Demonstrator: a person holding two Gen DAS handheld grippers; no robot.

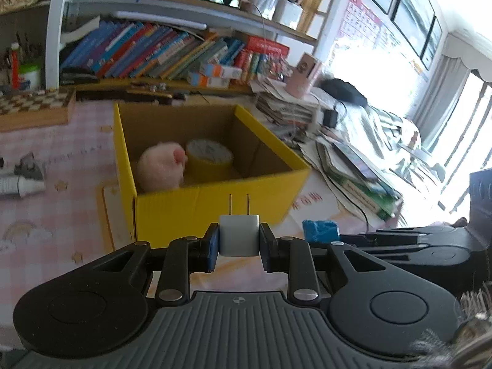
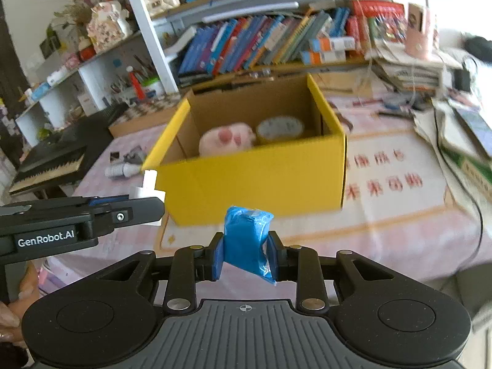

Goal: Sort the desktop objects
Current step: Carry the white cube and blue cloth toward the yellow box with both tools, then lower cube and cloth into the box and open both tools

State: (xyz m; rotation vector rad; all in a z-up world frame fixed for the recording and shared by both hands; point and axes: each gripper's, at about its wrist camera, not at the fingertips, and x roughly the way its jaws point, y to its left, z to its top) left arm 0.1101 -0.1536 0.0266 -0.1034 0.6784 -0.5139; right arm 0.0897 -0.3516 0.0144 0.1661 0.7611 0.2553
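Left gripper (image 1: 239, 240) jaws clamp one white plug adapter (image 1: 239, 234); right gripper (image 2: 245, 253) jaws clamp one blue packet (image 2: 246, 243). The yellow box (image 2: 255, 181) holds two things: possibly a pink plush (image 2: 226, 143) and one tape roll (image 2: 280, 129).

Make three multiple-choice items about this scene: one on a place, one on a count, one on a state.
1. Where is the roll of tape?
A. inside the yellow box
B. on the bookshelf
C. in the right gripper

2. How many prongs does the white charger plug show?
A. one
B. two
C. three

3. What is the state of the left gripper?
A. open and empty
B. shut on the plug
C. shut on the blue packet

Answers: 1 A, the roll lies beside a pink plush toy in the box. 2 B, two metal prongs point forward. 3 B, both pads press on the plug's sides.
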